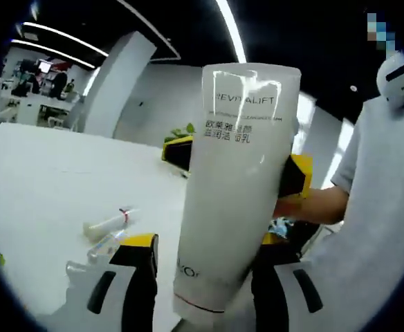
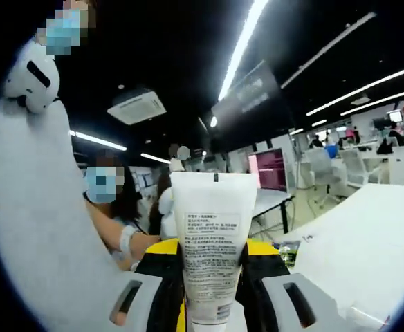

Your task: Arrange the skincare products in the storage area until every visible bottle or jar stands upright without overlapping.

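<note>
- Left gripper (image 1: 203, 280): jaws rise from the bottom of the left gripper view, clamped on the lower end of a white tube (image 1: 235, 187) near its cap.
- White tube: held off the table, crimped end up, leaning slightly. The left gripper view shows its front, printed "REVITALIFT" with lines of Chinese text beneath.
- Right gripper (image 2: 211, 290): in the right gripper view its jaws stand to either side of the same white tube (image 2: 212, 245); whether they press on it cannot be told. This view shows the tube's back with a panel of fine print, too small to read.
- Right gripper (image 1: 295, 176), as seen in the left gripper view: a yellow and black body behind the tube, held by a hand (image 1: 306, 204).
- Two small tubes (image 1: 108, 232): lying flat on the white table (image 1: 43, 187), side by side, near its front edge, left of the left gripper.
- Person (image 1: 382, 207): light grey top, standing at the right of the left gripper view.
- Second table (image 2: 368, 242): white, at the right of the right gripper view.
- Room: open office, dark ceiling with long strip lights (image 2: 240, 48), a white pillar (image 1: 115, 83), desks and chairs (image 2: 333, 169) and a pink-lit screen (image 2: 266, 169) further back.
</note>
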Tool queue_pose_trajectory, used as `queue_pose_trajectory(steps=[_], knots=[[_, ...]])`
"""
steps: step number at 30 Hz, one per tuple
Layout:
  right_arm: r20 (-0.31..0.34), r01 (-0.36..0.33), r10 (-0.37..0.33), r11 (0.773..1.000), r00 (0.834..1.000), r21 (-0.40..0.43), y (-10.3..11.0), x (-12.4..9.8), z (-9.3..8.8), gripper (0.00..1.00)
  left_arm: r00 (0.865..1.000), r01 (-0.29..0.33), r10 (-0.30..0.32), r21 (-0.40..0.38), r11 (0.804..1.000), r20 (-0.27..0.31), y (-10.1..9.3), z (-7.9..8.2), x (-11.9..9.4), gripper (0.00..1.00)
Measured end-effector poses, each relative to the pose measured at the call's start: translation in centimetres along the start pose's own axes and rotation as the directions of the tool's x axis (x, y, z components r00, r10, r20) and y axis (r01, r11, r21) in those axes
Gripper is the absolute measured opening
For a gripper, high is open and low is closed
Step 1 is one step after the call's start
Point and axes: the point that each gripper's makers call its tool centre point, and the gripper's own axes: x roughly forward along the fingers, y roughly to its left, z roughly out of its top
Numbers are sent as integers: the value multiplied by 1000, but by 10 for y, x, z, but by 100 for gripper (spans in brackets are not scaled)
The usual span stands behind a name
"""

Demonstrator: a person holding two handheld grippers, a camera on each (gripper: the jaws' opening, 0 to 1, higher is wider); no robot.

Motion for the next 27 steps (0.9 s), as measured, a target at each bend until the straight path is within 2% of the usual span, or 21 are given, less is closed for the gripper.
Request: queue_pose_trajectory(steps=[2,3,5,6,8,9,10,12,13,14,16,19,20,22,24,25,26,27], knots=[[8,-56,56,998,998,11,7,-1,1,26,998,71,-71,-6,997,1,-14,-1,2,46],[8,-73,73,997,997,20,10,-2,1,26,997,71,-71,-6,997,0,-15,-1,3,45],[12,-77,77,997,997,27,8,-2,1,26,991,133,-133,2,991,-5,-27,-3,3,38],[8,-97,97,994,995,55,10,-3,-1,26,995,100,-101,54,993,2,-21,1,4,36],[4,-69,69,995,998,77,3,-4,-4,27,998,54,-55,131,990,2,-16,3,3,31],[11,-67,67,995,998,80,2,-4,-4,28,999,33,-31,94,995,-24,-12,0,4,31],[22,-44,42,995,999,84,-3,-5,-4,28,1000,24,-23,76,997,-20,-10,2,5,30],[62,-24,17,995,998,101,-6,-4,0,28,1000,9,-9,80,997,-1,-7,5,5,30],[76,-35,27,993,997,112,-6,-4,1,29,1000,13,-13,78,997,-1,-8,7,6,29],[84,-25,15,993,996,116,-9,-3,2,29,1000,-14,14,84,996,5,-6,9,7,29],[94,-9,-3,992,996,128,-12,-1,3,29,999,-34,33,78,996,10,-2,10,8,28],[85,40,-54,988,995,151,-21,2,1,29,995,-95,94,77,992,10,9,9,6,27],[68,86,-98,984,993,156,-27,3,-2,29,989,-150,150,88,985,1,19,8,3,27],[53,144,-155,975,986,169,-34,5,-5,29,982,-186,187,90,978,-3,27,7,-1,27],[37,215,-223,964,974,157,-40,7,-8,28,967,-250,254,113,962,-20,38,6,-6,27],[36,221,-229,963,973,155,-40,8,-8,28,963,-265,269,117,957,-23,40,6,-7,27],[28,259,-267,953,963,158,-43,9,-8,27,954,-293,299,133,947,-25,45,6,-9,27],[18,298,-305,941,952,162,-47,9,-9,26,938,-339,346,139,931,-31,51,6,-12,27]])
